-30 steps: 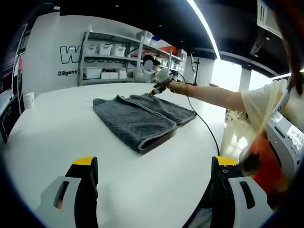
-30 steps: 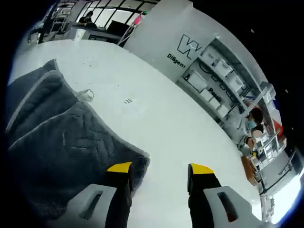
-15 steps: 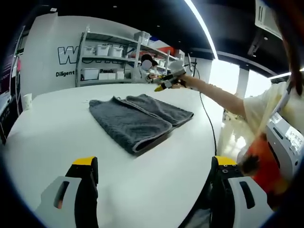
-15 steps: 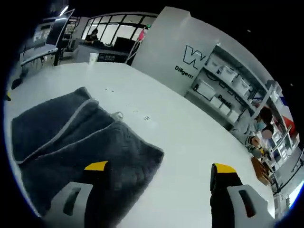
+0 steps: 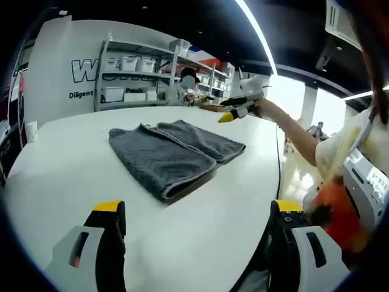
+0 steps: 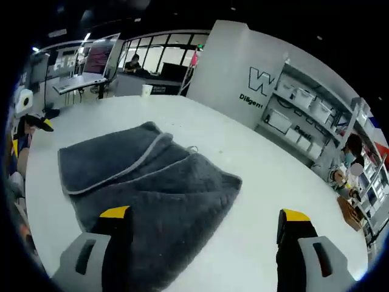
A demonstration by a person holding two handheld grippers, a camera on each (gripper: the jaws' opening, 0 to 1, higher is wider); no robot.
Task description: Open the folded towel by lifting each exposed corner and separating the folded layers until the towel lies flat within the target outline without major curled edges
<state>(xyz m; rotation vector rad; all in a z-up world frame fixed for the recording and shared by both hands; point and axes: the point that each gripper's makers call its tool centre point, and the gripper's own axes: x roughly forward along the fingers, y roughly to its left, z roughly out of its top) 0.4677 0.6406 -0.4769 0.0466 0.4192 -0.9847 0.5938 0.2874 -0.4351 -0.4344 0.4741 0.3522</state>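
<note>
Right claw [image 5: 234, 114] is pulling up and away from the towel [image 5: 172, 154]. A second ago it was down at the far edge of the cloth, one jaw over the pile; now it is hanging in the air past the far right corner, well apart from the fabric, and its jaws have spread from narrow to wide. In the right gripper view the claw [image 6: 206, 214] is standing fully open with nothing between the jaws. Left claw [image 5: 197, 207] is also gaping wide and empty, hovering over bare surface [image 5: 67, 176] near the person, well short of the towel; it has not shifted.

Reading: whatever nip was tried at that corner is off. The towel is lying as folded as before, same outline, so no layer has been separated yet. Task is sitting at the start; a fresh approach to an exposed corner looks needed.

Towel is resting near the middle of the white surface [image 6: 285, 182], toward its far side in the left gripper view. Dark grey terry, thick and matte, with a faint woven zigzag. A pale band is edging each layer, so the stacked flaps are showing as curved light lines. Folds are plump and rounded, not creased; corners soft. Surface is smooth, glossy white, rounded at the rim. No target outline is visible.
</note>
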